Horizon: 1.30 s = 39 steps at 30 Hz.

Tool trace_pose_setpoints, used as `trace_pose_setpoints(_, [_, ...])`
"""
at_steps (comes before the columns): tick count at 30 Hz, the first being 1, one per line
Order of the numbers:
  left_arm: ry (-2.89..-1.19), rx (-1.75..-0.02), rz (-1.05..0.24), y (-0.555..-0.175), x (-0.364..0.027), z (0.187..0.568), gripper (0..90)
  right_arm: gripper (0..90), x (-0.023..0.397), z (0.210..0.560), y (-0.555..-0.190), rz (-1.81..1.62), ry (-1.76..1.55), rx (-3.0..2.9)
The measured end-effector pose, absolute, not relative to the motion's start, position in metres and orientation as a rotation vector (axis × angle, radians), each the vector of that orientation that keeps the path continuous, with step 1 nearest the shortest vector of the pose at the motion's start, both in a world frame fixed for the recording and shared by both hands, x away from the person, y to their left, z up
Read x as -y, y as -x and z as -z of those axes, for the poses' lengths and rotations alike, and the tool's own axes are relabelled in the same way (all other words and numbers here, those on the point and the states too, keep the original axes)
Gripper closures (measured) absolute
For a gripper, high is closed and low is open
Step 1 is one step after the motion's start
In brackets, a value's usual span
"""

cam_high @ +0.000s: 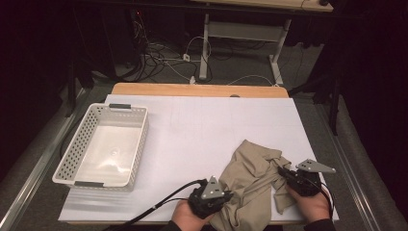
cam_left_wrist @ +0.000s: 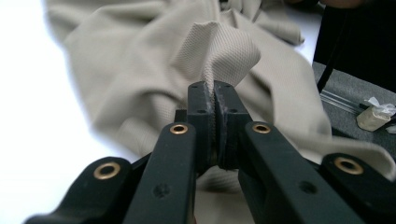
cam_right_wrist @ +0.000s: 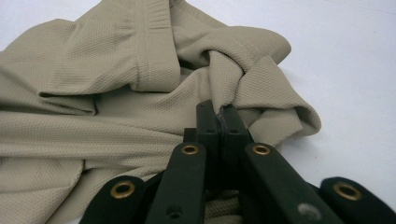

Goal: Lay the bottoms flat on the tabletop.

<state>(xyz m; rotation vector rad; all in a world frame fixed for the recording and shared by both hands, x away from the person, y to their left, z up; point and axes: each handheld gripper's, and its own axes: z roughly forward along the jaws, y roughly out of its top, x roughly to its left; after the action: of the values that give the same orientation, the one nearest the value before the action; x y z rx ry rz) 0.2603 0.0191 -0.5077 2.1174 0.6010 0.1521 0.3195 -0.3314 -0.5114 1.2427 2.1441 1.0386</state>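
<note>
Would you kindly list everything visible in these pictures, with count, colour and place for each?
garment: one, beige, crumpled at the near right of the table, pinched by both claws
basket: one, white, perforated, at the table's left, nothing in it
table cover: one, white, across the tabletop
table edge: one, wooden, along the far side
cables: several, white and black, on the floor beyond the table
desk frame: one, white, beyond the table
left claw: one, black, shut on a raised fold of the garment
right claw: one, black, shut on a bunched fold of the garment
hands: two, at the near edge
</note>
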Motion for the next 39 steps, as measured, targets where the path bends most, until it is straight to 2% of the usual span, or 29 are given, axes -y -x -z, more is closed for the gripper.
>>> trace_pose_setpoints(10, [-2.134, -0.737, -0.241, -0.236, -0.102, 0.509, 84.8, 90.0, 0.331, 0.511, -0.319, -1.035, -1.243, -2.142])
trace_pose_setpoints(16, [-2.109, -0.904, -0.227, -0.233, -0.133, 0.524, 84.8, 90.0, 0.329, 0.511, -0.319, -1.039, -1.232, -2.154])
trace_pose_setpoints(19, [-2.112, -0.907, -0.242, -0.236, -0.127, 0.524, 81.6, 90.0, 0.326, 0.511, -0.320, -1.040, -1.231, -2.157])
trace_pose_setpoints(23, [-2.062, -0.845, -0.211, -0.242, -0.114, 0.516, 58.2, 90.0, 0.325, 0.511, -0.320, -1.047, -1.225, -2.158])
trace_pose_setpoints(25, [-2.050, -0.812, -0.243, -0.245, -0.104, 0.506, 45.0, 82.7, 0.325, 0.511, -0.320, -1.069, -1.229, -2.156])
trace_pose_setpoints(26, [-2.040, -0.790, -0.261, -0.246, -0.098, 0.502, 41.7, 77.7, 0.324, 0.511, -0.320, -1.077, -1.228, -2.157])
trace_pose_setpoints(28, [-2.034, -0.742, -0.251, -0.251, -0.083, 0.495, 41.0, 70.6, 0.323, 0.508, -0.319, -1.088, -1.219, -2.153])
trace_pose_setpoints(31, [-2.046, -0.676, -0.228, -0.259, -0.057, 0.491, 41.0, 64.8, 0.322, 0.502, -0.315, -1.120, -1.204, -2.130])
trace_pose_setpoints(34, [-2.102, -0.638, -0.194, -0.270, -0.028, 0.497, 40.8, 62.5, 0.323, 0.497, -0.309, -1.137, -1.197, -2.108])
trace_pose_setpoints(36, [-2.174, -0.639, -0.199, -0.278, -0.010, 0.504, 32.8, 61.9, 0.326, 0.494, -0.307, -1.143, -1.195, -2.097])
trace_pose_setpoints(39, [-2.257, -0.665, -0.215, -0.291, 0.006, 0.513, 32.8, 61.7, 0.330, 0.494, -0.304, -1.146, -1.209, -2.080])
